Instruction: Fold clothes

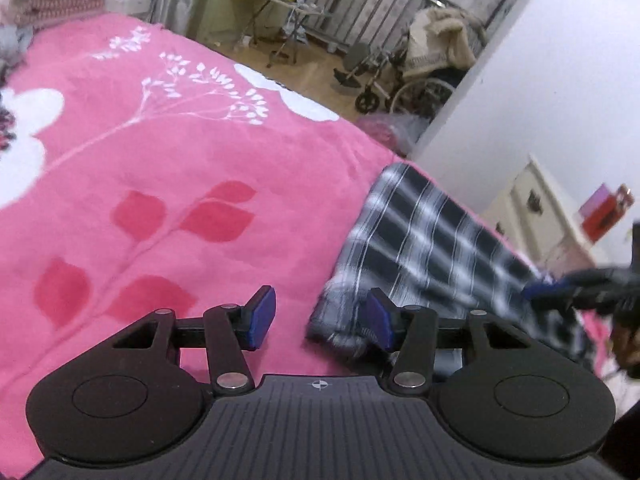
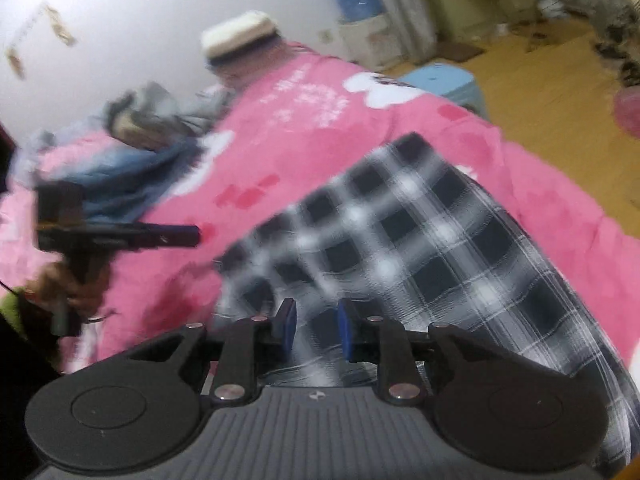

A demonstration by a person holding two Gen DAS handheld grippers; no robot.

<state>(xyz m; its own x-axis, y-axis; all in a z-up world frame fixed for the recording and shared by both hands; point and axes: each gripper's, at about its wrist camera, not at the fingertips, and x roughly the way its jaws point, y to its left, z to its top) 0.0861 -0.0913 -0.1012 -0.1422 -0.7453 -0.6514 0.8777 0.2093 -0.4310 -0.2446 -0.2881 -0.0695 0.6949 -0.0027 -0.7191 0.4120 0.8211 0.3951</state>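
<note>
A: Which step is this?

B: A fold looks just laid. The plaid garment (image 2: 420,248) lies as a long folded strip on the pink blanket (image 1: 160,168), lower right of the left wrist view. The left gripper (image 1: 322,320) hangs released beside its near end, jaws empty.

A: And the right gripper (image 2: 316,326)?

B: Jaws part-open over the cloth; blur hides whether any is pinched, so I cannot tell.

A: Next?

B: Probably pinching both near corners for the next fold. The black-and-white check looks thin and limp.

Bare pink blanket (image 1: 168,152) lies free left of the checked cloth (image 1: 432,240); heaped clothes (image 2: 152,120) crowd the wall side.
</note>
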